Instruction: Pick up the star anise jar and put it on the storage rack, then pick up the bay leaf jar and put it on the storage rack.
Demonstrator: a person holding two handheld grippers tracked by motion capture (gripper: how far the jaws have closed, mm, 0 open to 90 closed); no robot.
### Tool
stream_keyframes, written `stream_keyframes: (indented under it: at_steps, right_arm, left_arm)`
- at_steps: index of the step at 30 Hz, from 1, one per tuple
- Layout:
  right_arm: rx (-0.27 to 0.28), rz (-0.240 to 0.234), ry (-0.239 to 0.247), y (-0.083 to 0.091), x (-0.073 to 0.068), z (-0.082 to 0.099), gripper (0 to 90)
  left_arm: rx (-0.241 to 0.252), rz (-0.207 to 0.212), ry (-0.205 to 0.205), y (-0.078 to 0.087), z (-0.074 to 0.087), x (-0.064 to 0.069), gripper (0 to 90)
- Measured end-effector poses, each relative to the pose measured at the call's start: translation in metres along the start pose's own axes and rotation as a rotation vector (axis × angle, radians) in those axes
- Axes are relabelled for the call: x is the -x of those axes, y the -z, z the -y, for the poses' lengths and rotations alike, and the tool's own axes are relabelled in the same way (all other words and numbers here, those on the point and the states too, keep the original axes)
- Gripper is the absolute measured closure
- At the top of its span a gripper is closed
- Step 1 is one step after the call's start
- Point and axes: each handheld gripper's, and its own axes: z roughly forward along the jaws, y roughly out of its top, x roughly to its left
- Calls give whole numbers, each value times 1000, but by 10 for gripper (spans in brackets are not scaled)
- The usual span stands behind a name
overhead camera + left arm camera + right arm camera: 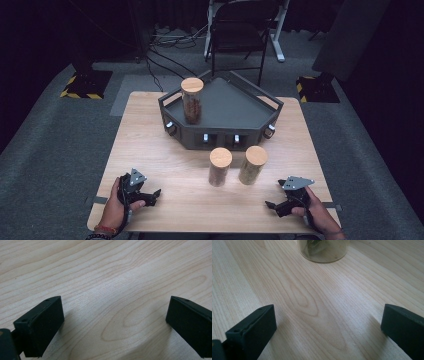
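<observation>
Currently: L hand-held gripper point(153, 196) spread wide, empty, low over bench point(165, 165); R hand-held gripper point(271, 205) likewise spread, empty, nr jars point(220, 166).

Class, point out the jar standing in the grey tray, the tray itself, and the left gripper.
jar in the tray point(192, 102), high view, its glass side.
grey tray point(235, 102), high view, bare floor.
left gripper point(154, 196), high view, between its fingertips.
</observation>
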Motion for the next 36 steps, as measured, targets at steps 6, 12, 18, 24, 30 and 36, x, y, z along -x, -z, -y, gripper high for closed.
stream_keyframes:
  at_steps: [6,12,18,24,30,36]
  right_arm:
    - [0,0,0,0,0,0,0]
    - [0,0,0,0,0,0,0]
    - [0,0,0,0,0,0,0]
    - [0,0,0,0,0,0,0]
    - [1,4,1,0,0,0,3]
    - [1,3,0,0,0,0,3]
  left_arm:
    - [-2,2,-4,0,0,0,6]
    - [-3,9,-15,-1,-1,-2,2]
    - [-3,10,-15,-1,-1,-2,2]
    - [-3,10,-16,-1,-1,-2,2]
    - [-3,11,-17,-1,-1,-2,2]
    - [-4,9,-14,-1,-1,-1,2]
